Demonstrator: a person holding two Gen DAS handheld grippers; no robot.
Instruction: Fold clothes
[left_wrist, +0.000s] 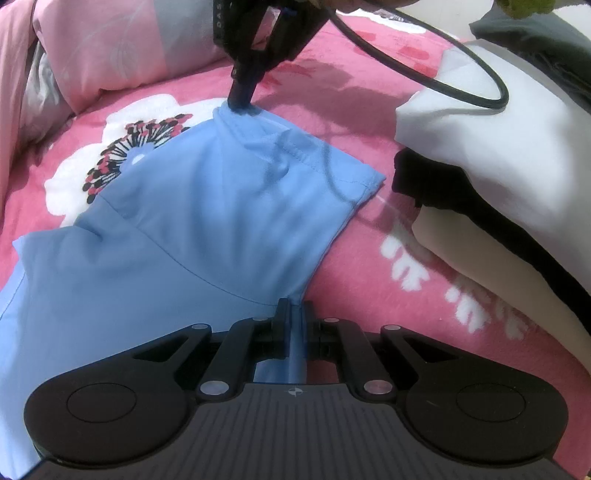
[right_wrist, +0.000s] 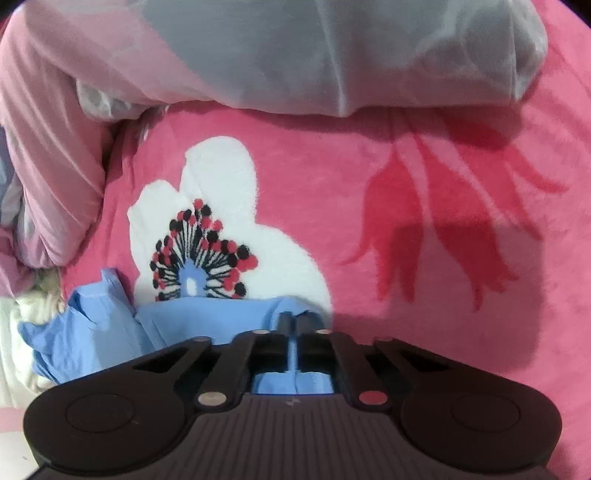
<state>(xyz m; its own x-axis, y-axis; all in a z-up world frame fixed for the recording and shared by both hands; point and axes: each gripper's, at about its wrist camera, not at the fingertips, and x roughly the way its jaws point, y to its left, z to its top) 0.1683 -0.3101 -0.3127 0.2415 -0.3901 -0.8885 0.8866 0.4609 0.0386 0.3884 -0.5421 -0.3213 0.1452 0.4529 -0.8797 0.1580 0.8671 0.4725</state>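
A light blue garment (left_wrist: 192, 221) lies spread on a pink flowered blanket (left_wrist: 369, 258). My left gripper (left_wrist: 294, 308) is shut on the garment's near edge, a fold of blue cloth pinched between its fingers. My right gripper (left_wrist: 242, 101) shows in the left wrist view at the far end, shut on the garment's far corner. In the right wrist view, my right gripper (right_wrist: 294, 319) pinches the blue cloth (right_wrist: 207, 317), and the rest bunches to the left (right_wrist: 81, 332).
A stack of folded clothes, white (left_wrist: 498, 155), black (left_wrist: 436, 181) and beige (left_wrist: 480, 266), sits at the right. A pink and grey quilt (right_wrist: 258, 55) is heaped at the back and left. A black cable (left_wrist: 443, 85) loops over the stack.
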